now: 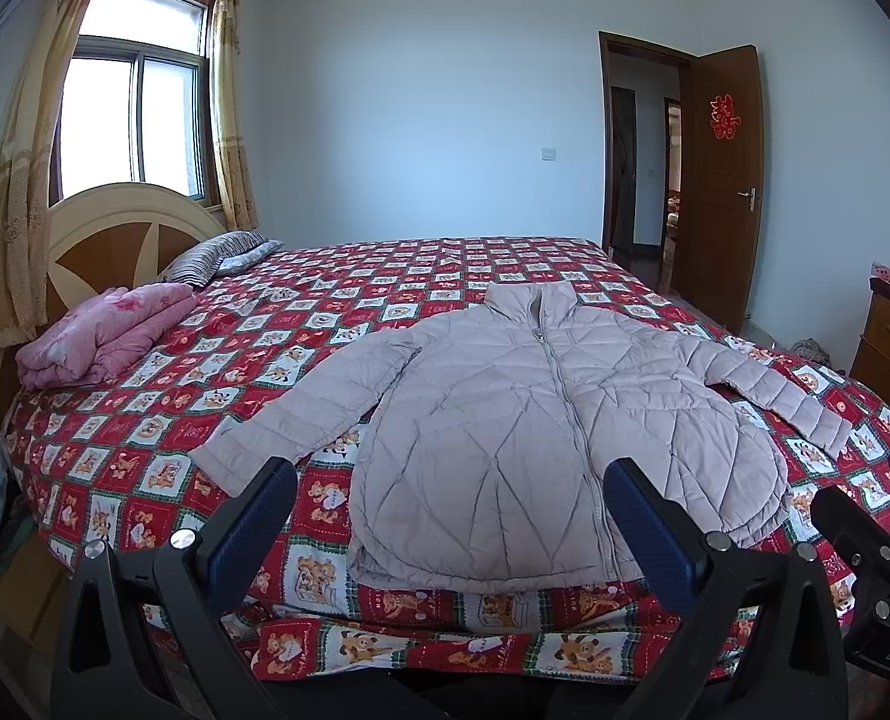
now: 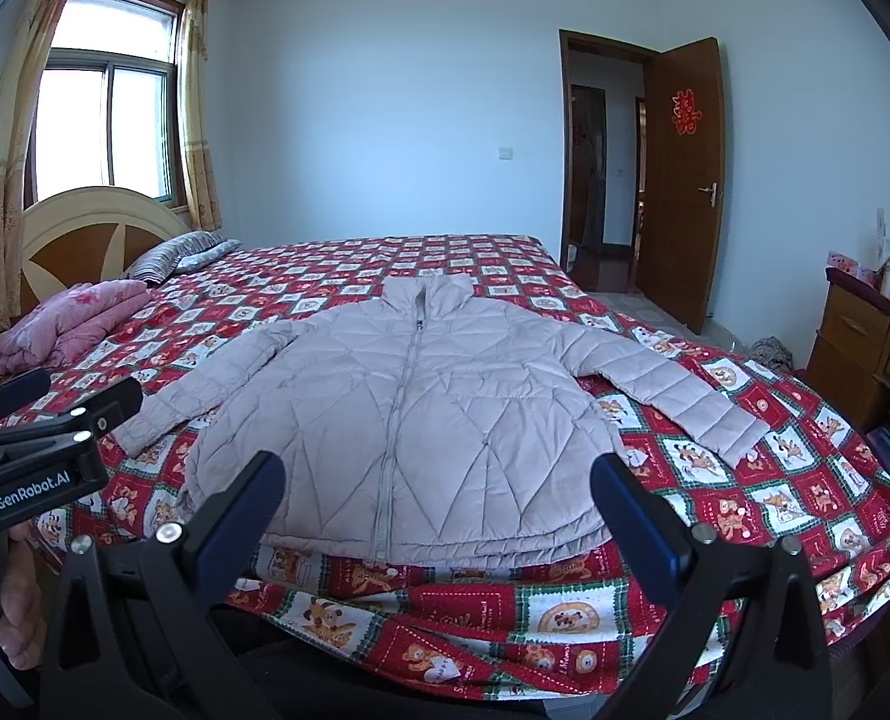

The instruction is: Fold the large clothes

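A pale quilted puffer jacket lies zipped and spread flat, sleeves out, on the bear-print bedspread just ahead of the left gripper and right gripper, both spread wide, grasping nothing.

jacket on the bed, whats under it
The pale quilted jacket lies flat, zipped, sleeves spread, directly on the red checked bedspread with cartoon bear squares. The cover shows all round it; whatever lies beneath the jacket's body is hidden.

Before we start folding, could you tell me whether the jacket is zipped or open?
Zipped: the pale quilted jacket lies spread flat on the bed, front panels meeting along the closed zipper, both sleeves out.
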`<move>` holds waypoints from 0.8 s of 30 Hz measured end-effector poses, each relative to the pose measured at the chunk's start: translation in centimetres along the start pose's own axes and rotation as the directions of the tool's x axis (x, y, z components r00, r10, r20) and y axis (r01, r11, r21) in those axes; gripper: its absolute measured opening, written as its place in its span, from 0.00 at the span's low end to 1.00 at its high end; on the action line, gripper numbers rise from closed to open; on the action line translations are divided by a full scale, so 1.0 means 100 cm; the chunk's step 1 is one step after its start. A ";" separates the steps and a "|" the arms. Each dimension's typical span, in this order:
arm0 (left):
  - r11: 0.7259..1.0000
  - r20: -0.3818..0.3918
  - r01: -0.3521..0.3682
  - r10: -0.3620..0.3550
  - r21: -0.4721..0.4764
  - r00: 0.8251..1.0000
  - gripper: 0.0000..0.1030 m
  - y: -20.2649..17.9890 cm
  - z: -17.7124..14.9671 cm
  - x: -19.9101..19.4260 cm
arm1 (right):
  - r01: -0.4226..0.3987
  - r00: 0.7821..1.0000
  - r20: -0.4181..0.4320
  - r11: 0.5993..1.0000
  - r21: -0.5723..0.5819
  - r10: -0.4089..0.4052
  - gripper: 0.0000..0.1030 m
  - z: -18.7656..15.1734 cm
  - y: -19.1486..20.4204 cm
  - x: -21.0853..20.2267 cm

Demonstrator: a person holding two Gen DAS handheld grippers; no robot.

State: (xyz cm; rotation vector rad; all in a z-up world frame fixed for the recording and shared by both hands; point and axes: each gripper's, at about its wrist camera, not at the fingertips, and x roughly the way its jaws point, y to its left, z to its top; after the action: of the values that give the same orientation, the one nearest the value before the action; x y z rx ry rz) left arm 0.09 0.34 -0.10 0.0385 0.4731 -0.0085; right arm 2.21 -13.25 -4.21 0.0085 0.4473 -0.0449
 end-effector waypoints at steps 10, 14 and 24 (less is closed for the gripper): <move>1.000 -0.014 0.010 -0.010 0.000 1.000 0.99 -0.001 -0.003 0.004 | -0.045 0.999 -0.011 0.999 0.011 0.045 1.00 -0.003 0.001 0.003; 1.000 -0.035 0.008 -0.008 -0.001 0.999 0.99 0.002 -0.004 0.018 | -0.092 0.995 -0.042 0.995 0.036 0.093 1.00 -0.005 -0.007 0.019; 1.000 -0.072 -0.005 0.007 0.029 0.997 0.99 0.005 -0.006 0.085 | -0.063 0.988 -0.137 0.996 0.055 0.070 1.00 -0.015 -0.029 0.090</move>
State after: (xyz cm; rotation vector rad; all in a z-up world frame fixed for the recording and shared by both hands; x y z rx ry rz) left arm 7.33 0.84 -4.51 0.0687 0.5451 -0.0083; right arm 9.58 -16.51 -9.45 0.0771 0.5843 0.0105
